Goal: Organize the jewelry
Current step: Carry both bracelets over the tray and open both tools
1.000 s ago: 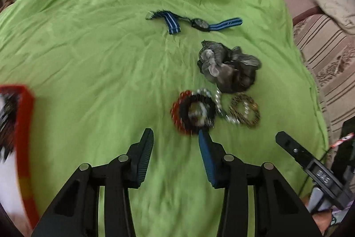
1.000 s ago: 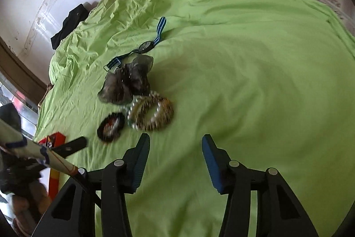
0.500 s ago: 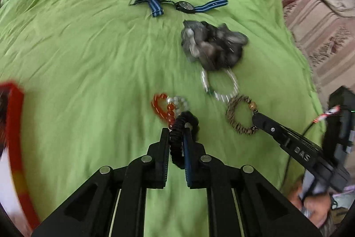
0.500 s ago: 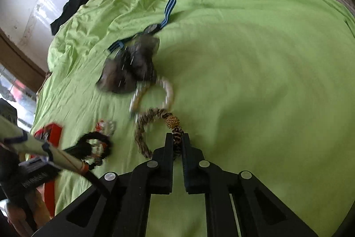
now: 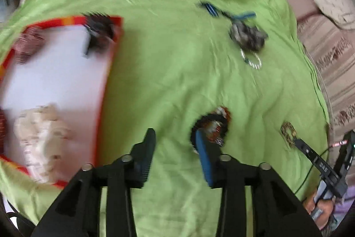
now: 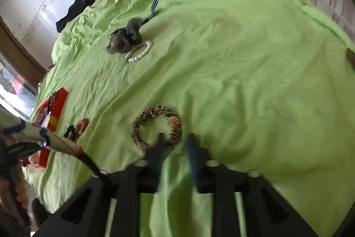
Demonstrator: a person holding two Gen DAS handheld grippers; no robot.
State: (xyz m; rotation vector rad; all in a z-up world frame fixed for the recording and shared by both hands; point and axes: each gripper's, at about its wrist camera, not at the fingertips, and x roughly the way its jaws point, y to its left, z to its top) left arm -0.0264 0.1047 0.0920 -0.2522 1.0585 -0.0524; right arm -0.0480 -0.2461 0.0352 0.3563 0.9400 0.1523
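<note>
My left gripper (image 5: pixel 175 148) is open on the green sheet; a black bracelet (image 5: pixel 208 128) with red beads lies by its right finger. My right gripper (image 6: pixel 176 143) is open; a brown braided bracelet (image 6: pixel 155 128) lies on the sheet just ahead of its left finger. A pearl bracelet (image 5: pixel 253 60) (image 6: pixel 138 51), a grey scrunchie (image 5: pixel 247 36) (image 6: pixel 125 38) and a blue-striped watch (image 5: pixel 228 12) (image 6: pixel 153 8) lie farther off. A red-rimmed white box (image 5: pixel 55 72) sits at left, with some items in it.
The green sheet (image 6: pixel 244 59) covers the bed. A patterned blanket (image 5: pixel 332 54) and pillow (image 5: pixel 332 3) lie at the right edge. Dark cloth (image 6: pixel 73 11) lies by the wall. The box (image 6: pixel 53 108) shows at the left of the right wrist view.
Both grippers were shut on bracelets half a second ago; both have opened and the bracelets lie on the sheet. The left view has swung toward the box.
</note>
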